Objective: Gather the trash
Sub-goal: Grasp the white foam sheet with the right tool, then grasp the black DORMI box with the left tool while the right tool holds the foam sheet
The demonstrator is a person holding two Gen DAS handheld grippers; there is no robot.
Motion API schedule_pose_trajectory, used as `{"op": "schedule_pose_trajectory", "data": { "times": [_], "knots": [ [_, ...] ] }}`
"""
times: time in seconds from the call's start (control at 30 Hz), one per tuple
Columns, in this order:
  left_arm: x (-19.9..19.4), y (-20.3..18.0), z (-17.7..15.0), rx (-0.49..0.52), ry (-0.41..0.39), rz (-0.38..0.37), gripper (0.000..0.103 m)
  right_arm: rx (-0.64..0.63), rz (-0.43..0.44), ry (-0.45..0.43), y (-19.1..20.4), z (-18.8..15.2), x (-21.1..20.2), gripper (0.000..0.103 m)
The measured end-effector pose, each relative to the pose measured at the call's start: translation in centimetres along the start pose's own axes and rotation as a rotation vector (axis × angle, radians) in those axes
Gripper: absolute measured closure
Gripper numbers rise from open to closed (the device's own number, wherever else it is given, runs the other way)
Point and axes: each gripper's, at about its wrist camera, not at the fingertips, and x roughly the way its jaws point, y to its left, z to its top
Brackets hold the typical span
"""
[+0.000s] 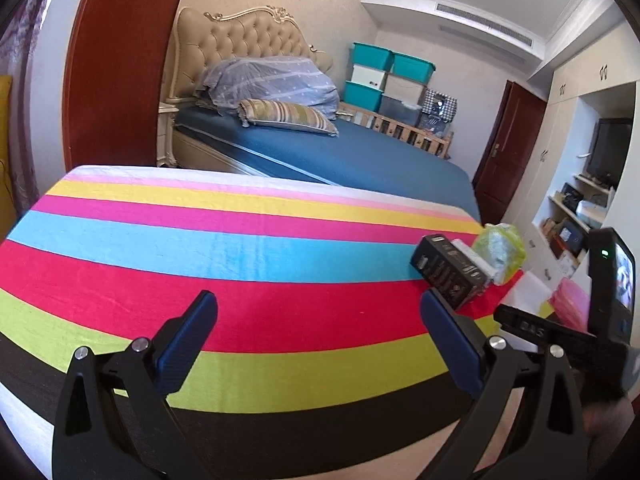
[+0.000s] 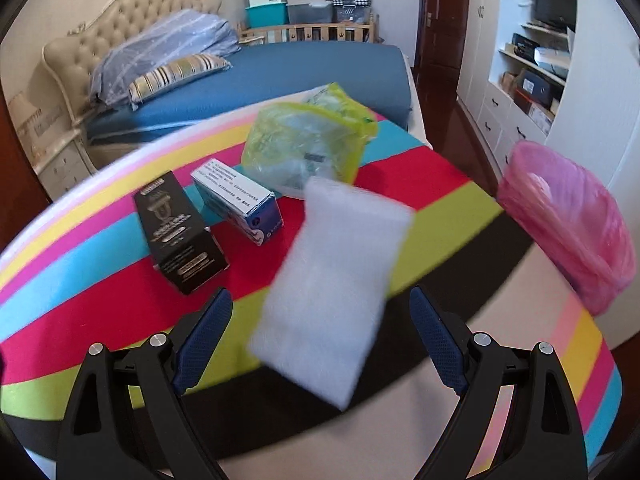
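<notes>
My right gripper (image 2: 320,316) has its jaws spread wide, and a white foam sheet (image 2: 332,288) sits between and just ahead of them, blurred and tilted. I cannot tell whether it rests on the striped cloth (image 2: 100,320) or is in the air; neither pad touches it. My left gripper (image 1: 316,340) is also wide open with nothing between the jaws, hovering over bare cloth well to the left of the trash.

Taking the foam sheet as landmark: the pink bin (image 2: 568,220) stands off to its right, beyond the edge of the surface. Behind the sheet lies a yellow-green bag (image 2: 304,144). To its left lies a blue-and-white box (image 2: 240,200), and further left a black box (image 2: 180,232), the two just beside each other.

I judge the collecting to be in its early part, since three pieces lie on the surface and the sheet is not in the bin. If the sheet is loose, my next move calls for closing on it squarely, as it looks light and floppy, then carrying it right over the bin's mouth.
</notes>
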Motion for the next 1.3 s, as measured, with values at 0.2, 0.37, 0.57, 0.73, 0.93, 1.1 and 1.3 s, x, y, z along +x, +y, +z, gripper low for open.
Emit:
{"op": "schedule_pose_trajectory", "data": {
  "times": [0.2, 0.37, 0.57, 0.73, 0.93, 1.1, 1.3],
  "knots": [
    [0.7, -0.8, 0.3, 0.013, 0.037, -0.006, 0.005, -0.019, 0.059, 0.031, -2.3, -0.5, 0.7, 0.034],
    [2.2, -4.3, 0.4, 0.072, 0.099, -0.039, 0.005, -0.067, 0.145, 0.007, -5.7, -1.1, -0.2, 0.054],
    [5.5, -9.2, 0.9, 0.124, 0.16, -0.037, 0.005, -0.142, 0.208, -0.045, -9.3, -1.8, -1.7, 0.054],
    [8.9, -12.8, 1.6, 0.115, 0.204, -0.045, 0.005, -0.179, 0.197, -0.074, -11.2, -2.2, -2.6, 0.054],
    [12.3, -14.4, 2.1, 0.07, 0.222, 0.011, 0.006, -0.14, 0.25, -0.054, -12.6, -2.3, -2.3, 0.054],
    [13.5, -14.4, 2.3, 0.064, 0.215, 0.04, 0.008, -0.156, 0.272, -0.022, -12.4, -2.2, -1.6, 0.054],
    [14.4, -14.9, 2.8, 0.065, 0.236, 0.024, 0.009, -0.164, 0.271, 0.006, -11.4, -2.4, -1.1, 0.054]
  ]
}}
